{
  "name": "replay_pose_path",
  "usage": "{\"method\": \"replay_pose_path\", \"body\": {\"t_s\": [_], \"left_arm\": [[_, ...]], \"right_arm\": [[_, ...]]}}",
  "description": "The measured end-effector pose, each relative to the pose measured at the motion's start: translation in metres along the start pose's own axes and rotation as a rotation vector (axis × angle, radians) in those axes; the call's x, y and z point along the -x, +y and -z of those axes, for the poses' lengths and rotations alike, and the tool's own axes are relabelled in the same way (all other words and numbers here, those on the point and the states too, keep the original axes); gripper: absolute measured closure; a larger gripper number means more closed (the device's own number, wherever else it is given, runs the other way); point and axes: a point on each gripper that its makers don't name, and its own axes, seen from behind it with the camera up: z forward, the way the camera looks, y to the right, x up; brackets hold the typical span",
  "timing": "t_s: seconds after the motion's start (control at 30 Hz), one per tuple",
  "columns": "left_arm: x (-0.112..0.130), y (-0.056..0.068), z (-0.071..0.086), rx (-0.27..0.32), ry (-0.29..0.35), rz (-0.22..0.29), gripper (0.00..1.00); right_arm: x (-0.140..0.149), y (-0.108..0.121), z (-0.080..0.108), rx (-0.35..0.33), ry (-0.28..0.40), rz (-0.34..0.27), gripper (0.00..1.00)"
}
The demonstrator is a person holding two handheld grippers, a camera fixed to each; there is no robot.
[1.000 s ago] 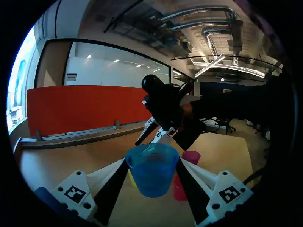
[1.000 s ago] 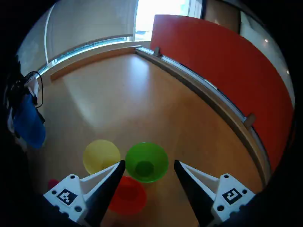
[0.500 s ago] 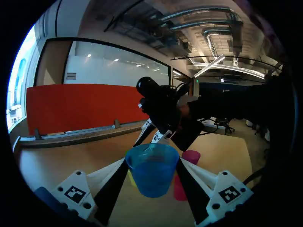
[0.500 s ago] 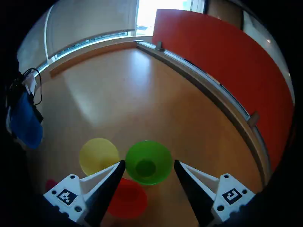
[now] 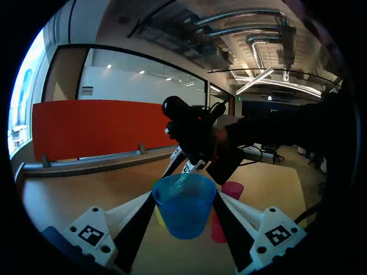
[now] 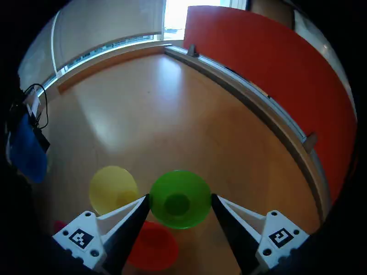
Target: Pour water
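My left gripper [image 5: 184,194] is shut on a translucent blue cup [image 5: 184,213], held upright above the wooden table [image 5: 69,201]; what it holds I cannot tell. The right gripper [image 6: 179,196] is shut on a green cup [image 6: 180,201], both fingers against its sides, and the cup looks empty. In the left gripper view the right gripper [image 5: 183,168] hangs beyond the blue cup, held by a hand in a dark sleeve. The blue cup [image 6: 25,153] also appears at the far left of the right gripper view.
A yellow cup [image 6: 112,189], a red cup [image 6: 153,247] and a magenta cup [image 5: 231,189] stand on the table below the grippers. A red partition [image 6: 275,68] with a metal rail runs along the table's far edge. Bare wood [image 6: 151,114] stretches towards the window.
The green cup has risen with the right gripper and looks larger; the yellow and red cups have slid down and left under it. The left gripper and the blue cup stayed put.
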Motion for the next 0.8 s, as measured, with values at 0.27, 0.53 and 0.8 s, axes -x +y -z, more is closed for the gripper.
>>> {"method": "replay_pose_path", "body": {"t_s": [0.27, 0.53, 0.8], "left_arm": [[0.001, -0.002, 0.000, -0.001, 0.000, 0.001, 0.15], [-0.003, -0.001, 0.003, -0.004, 0.007, 0.002, 0.15], [-0.007, -0.004, 0.005, -0.019, 0.012, 0.001, 0.15]], "right_arm": [[0.006, 0.001, -0.001, 0.004, -0.030, -0.032, 0.02], [0.003, -0.001, 0.001, -0.005, -0.028, -0.081, 0.05], [-0.012, -0.005, 0.018, 0.013, 0.028, -0.065, 0.06]]}}
